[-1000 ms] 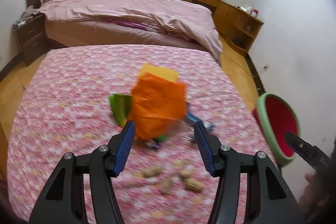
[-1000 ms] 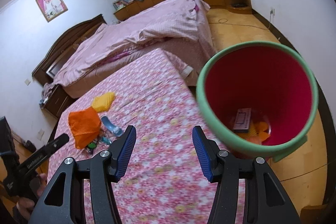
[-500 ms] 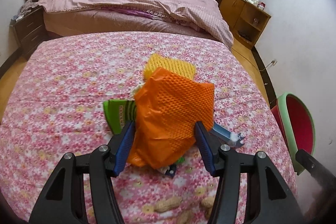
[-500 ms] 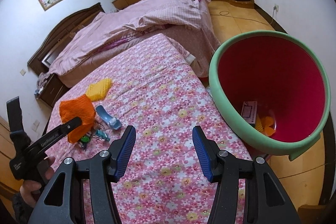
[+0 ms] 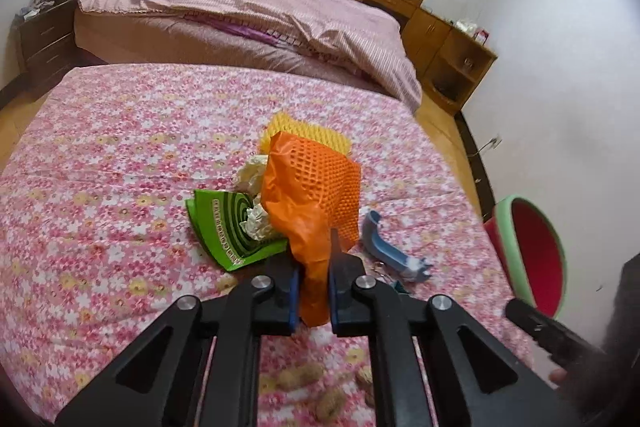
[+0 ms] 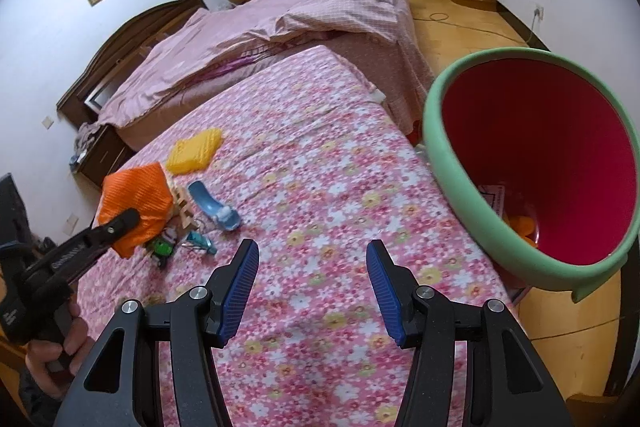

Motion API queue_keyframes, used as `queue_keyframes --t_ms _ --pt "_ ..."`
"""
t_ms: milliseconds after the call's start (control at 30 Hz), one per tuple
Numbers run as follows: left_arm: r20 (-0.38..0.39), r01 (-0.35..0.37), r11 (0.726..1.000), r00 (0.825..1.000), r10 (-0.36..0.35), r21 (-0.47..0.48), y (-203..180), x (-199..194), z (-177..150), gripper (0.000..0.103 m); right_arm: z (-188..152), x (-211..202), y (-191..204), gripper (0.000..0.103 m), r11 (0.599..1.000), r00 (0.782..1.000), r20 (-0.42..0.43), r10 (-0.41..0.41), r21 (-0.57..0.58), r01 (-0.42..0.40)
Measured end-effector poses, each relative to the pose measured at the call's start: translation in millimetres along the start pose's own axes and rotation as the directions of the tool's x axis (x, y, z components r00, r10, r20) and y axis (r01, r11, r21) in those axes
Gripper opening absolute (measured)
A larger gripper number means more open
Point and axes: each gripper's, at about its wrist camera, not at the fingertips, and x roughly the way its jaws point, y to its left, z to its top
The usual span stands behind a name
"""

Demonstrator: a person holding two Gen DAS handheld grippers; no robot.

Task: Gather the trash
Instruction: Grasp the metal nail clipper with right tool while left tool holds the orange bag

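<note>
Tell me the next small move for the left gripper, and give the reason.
Probably lift. The left gripper has just closed its jaws on the orange foam net, which still touches the pile on the flowered cloth. Raising it clears the green packet before carrying it to the bin.

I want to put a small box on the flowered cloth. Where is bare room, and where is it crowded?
Free: the flowered cloth between the blue scoop and the green-rimmed bin, and the stretch left of the green packet. Crowded: around the orange mesh with the yellow mesh and paper wads; peanuts lie at the near edge.
</note>
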Motion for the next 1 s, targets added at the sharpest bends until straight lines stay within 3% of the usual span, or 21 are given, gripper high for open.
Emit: queue_keyframes --t_ms 200,367,600,1000 --pt "0.071 0.018 0.999 0.997 -0.015 -0.033 10 -40 -1 0.009 -1 10 25 0.057 0.997 0.998 -0.029 0.052 -0.056 -0.053" --pt "0.117 -0.037 0.997 0.992 0.044 -0.061 29 -66 -7 0.009 -6 26 52 0.057 0.988 0.992 -0.073 0.100 -0.108 -0.108" --pt "0.119 -0.095 0.988 0.987 0.110 -0.126 64 -77 -17 0.009 -8 57 86 0.057 0.976 0.989 -0.094 0.111 -0.177 -0.126" --pt "0.115 -0.090 0.987 0.988 0.106 -0.136 79 -75 -22 0.009 -9 84 95 0.032 0.979 0.993 -0.090 0.077 -0.181 -0.092"
